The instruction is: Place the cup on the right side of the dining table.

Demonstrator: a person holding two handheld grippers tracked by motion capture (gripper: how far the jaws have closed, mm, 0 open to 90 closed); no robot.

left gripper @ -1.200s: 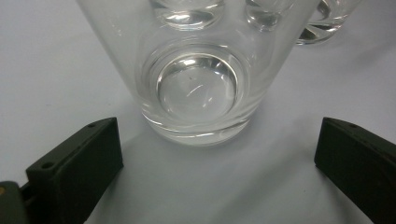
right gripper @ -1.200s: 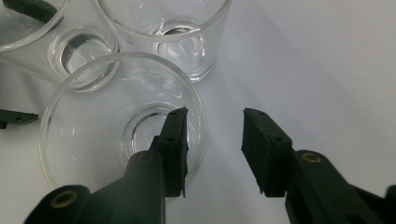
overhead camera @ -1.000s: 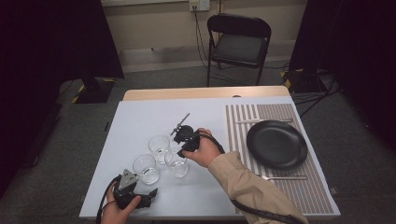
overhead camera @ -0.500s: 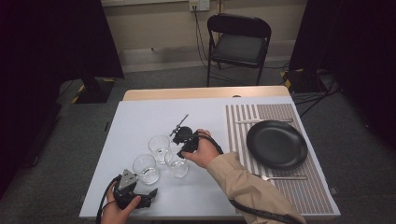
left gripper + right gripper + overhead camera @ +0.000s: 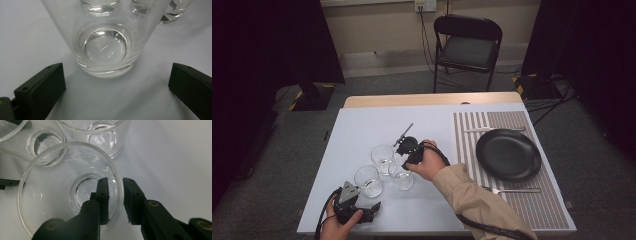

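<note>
1. Right gripper [image 5: 115,181]: we have its jaws just closing astride the wall of the glass nearest the plate [image 5: 508,154], one jaw inside.
2. Left gripper [image 5: 116,82]: wide, empty, before the front glass [image 5: 105,37].

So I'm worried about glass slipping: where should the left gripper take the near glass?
Low on the wall, just above the thick base. The near glass stands upright on the table, squarely ahead of the open left gripper. Come in level from the near side, one jaw on each flank; the other glasses crowd behind.
</note>
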